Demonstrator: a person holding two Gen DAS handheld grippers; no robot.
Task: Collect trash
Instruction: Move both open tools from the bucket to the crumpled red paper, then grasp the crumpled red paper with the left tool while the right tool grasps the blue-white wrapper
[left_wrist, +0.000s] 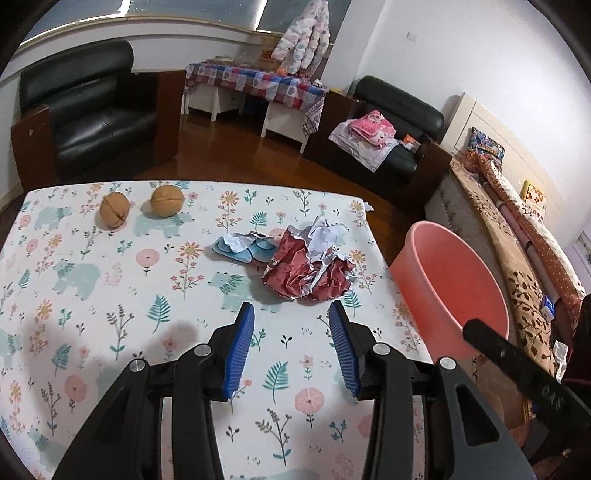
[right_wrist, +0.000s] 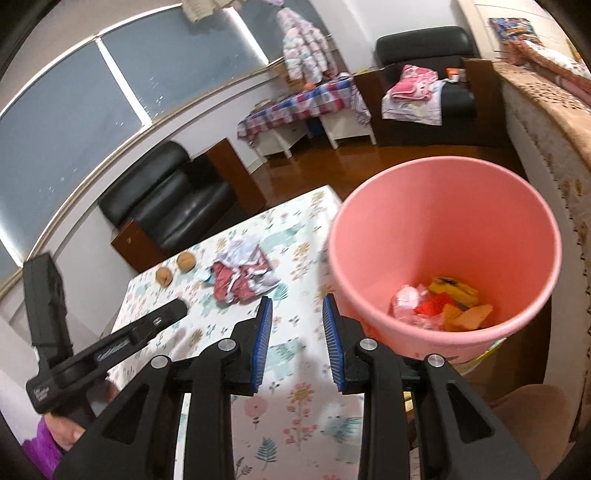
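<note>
A crumpled red and white paper wad lies on the floral table, with a small blue and white scrap to its left. My left gripper is open and empty, just short of the wad. A pink bin stands beside the table's right edge. In the right wrist view the bin holds several orange, yellow and pink scraps. My right gripper is open and empty above the table edge, left of the bin. The wad also shows there.
Two walnuts sit at the table's far left. Black armchairs, a checkered-cloth desk and a wooden floor lie beyond. A bed with patterned covers runs along the right wall. The left gripper's body shows in the right view.
</note>
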